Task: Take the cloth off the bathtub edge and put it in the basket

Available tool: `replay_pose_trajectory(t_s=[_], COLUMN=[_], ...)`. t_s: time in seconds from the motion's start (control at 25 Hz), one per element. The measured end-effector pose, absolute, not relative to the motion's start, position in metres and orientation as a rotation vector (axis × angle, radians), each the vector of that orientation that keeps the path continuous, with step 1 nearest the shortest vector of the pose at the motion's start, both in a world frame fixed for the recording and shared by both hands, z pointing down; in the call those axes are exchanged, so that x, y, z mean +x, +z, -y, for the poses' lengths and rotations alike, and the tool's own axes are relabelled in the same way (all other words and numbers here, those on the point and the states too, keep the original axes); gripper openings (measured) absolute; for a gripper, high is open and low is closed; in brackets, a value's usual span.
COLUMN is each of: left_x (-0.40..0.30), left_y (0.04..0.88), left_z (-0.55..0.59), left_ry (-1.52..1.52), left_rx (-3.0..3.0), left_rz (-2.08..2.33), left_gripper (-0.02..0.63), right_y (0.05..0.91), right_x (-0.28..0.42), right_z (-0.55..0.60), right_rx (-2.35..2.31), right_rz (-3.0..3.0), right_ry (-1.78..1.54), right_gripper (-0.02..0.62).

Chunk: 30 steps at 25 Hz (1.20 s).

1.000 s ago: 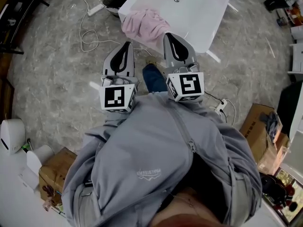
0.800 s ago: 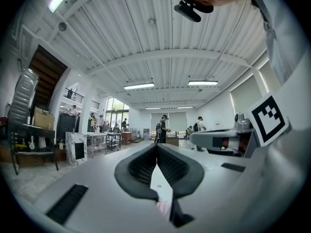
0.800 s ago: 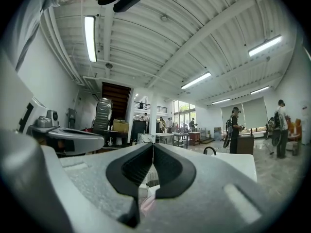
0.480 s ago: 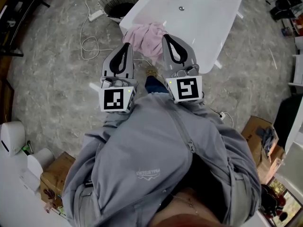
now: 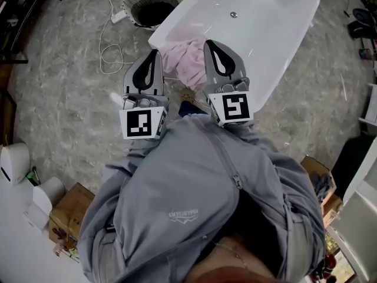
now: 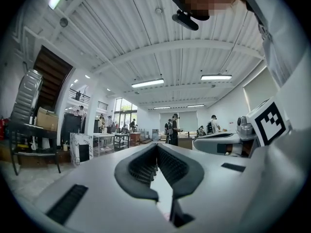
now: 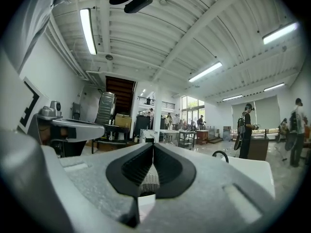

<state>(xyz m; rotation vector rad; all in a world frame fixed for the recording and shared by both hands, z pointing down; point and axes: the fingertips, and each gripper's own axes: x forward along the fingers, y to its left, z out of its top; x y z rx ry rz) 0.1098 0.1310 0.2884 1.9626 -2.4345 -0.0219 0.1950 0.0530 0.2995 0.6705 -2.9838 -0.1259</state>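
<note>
Left gripper [image 5: 154,55] and right gripper [image 5: 211,43] are closed tight, empty. A pink cloth [image 5: 185,61] hangs bunched over the bathtub [image 5: 283,34] rim in front of them. The basket [image 5: 150,7] stands beyond.

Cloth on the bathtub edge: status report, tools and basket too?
Left tool and right tool both shut, empty. Pink cloth draped over bathtub edge, untouched. Basket on floor beside tub; nothing seen in the way.

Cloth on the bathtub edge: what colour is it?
The cloth is pale pink; head view shows it best.
</note>
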Motion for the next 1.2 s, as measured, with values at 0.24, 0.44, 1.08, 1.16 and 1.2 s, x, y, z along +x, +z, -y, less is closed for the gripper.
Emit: replay_pose_trajectory(t_s=[0.24,0.44,1.08,1.16,1.2], left_x=[0.1,0.1,0.089,0.09,0.09], left_y=[0.296,0.29,0.288,0.293,0.296], left_z=[-0.1,-0.087,-0.052,-0.05,-0.049], left_ry=[0.013,0.021,0.089,0.098,0.102], left_rx=[1.964,2.003,2.15,2.153,2.155], left_rz=[2.441,2.421,2.241,2.213,2.201], left_gripper=[0.006,0.006,0.006,0.006,0.006], right_y=[0.309,0.303,0.311,0.311,0.311], right_x=[0.184,0.185,0.177,0.177,0.176], right_z=[-0.019,-0.005,0.012,0.013,0.013], right_rx=[0.672,0.713,0.847,0.866,0.87], right_rz=[2.987,2.989,2.907,2.896,2.895], right_ry=[-0.103,-0.103,-0.024,0.027,0.055], right_gripper=[0.005,0.005,0.005,0.005,0.005])
